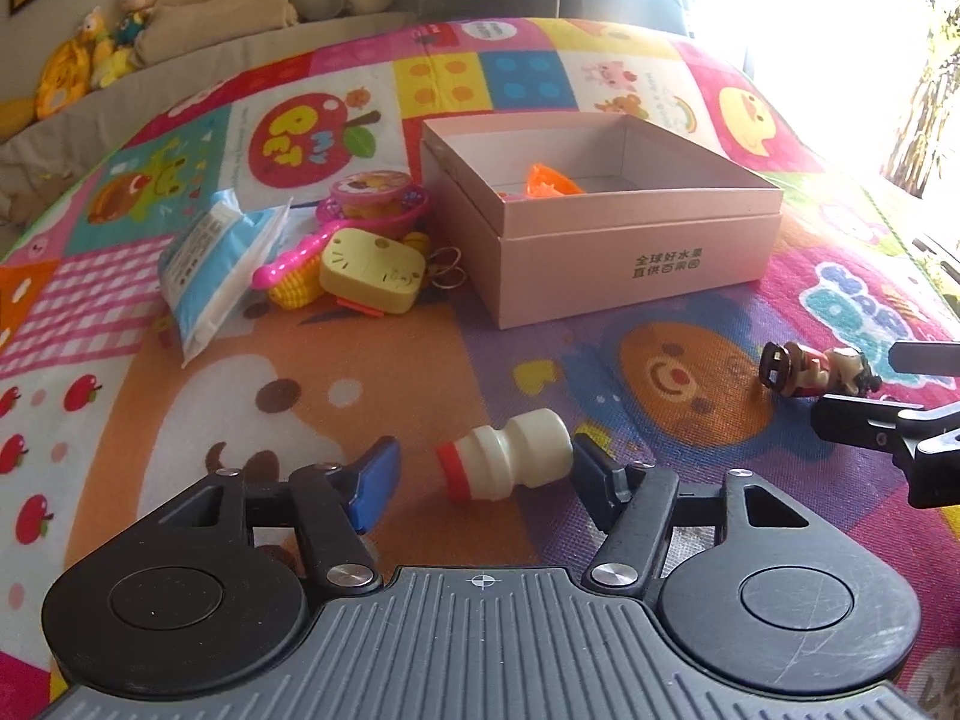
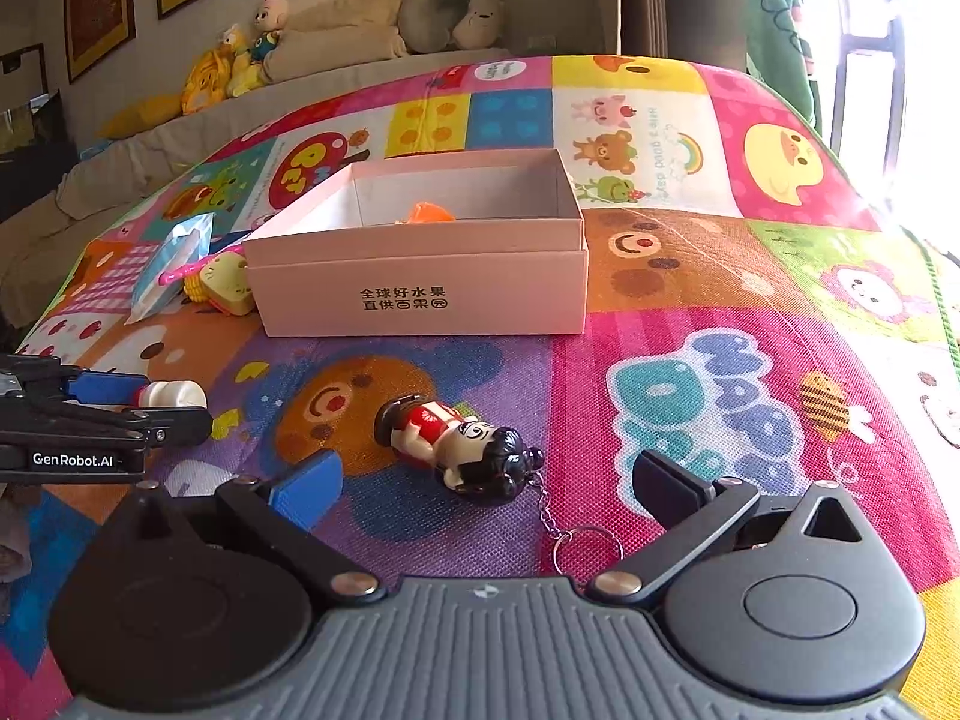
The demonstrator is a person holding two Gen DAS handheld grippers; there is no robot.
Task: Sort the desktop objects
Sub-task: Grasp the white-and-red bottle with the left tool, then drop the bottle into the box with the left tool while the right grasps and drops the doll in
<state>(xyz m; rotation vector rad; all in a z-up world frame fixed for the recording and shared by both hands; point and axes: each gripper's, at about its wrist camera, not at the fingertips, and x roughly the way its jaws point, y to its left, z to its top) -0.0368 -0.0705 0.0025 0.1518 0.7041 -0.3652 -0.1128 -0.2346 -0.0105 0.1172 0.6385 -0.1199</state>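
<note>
We see our left gripper (image 1: 483, 471) low over the play mat (image 1: 360, 372), w/ its jaws spread wide. A small white bottle (image 1: 510, 462) w/ a red cap lies on its side right between them. The bottle's fat end is just beside the right jaw, maybe touching, we can't tell. The red cap points at the blue left jaw, w/ a gap between them. Our right gripper (image 2: 489, 483) also has its jaws spread wide. A little doll keychain (image 2: 456, 444) lies flat on the mat between them, closer to the blue left jaw, not touching either one. Its black-haired head is near us, its feet point to the box, & its chain & ring trail back toward the gripper. The pink box (image 2: 420, 294) sits open farther back on the mat, w/ an orange toy (image 2: 429, 213) inside. Left of the box there's a pile: a blue & white packet (image 1: 222, 264), a yellow toy (image 1: 372, 270), a pink spoon (image 1: 294, 258) & a pink cup (image 1: 375, 201). Stuffed toys (image 2: 240, 60) sit far back on a sofa.
</note>
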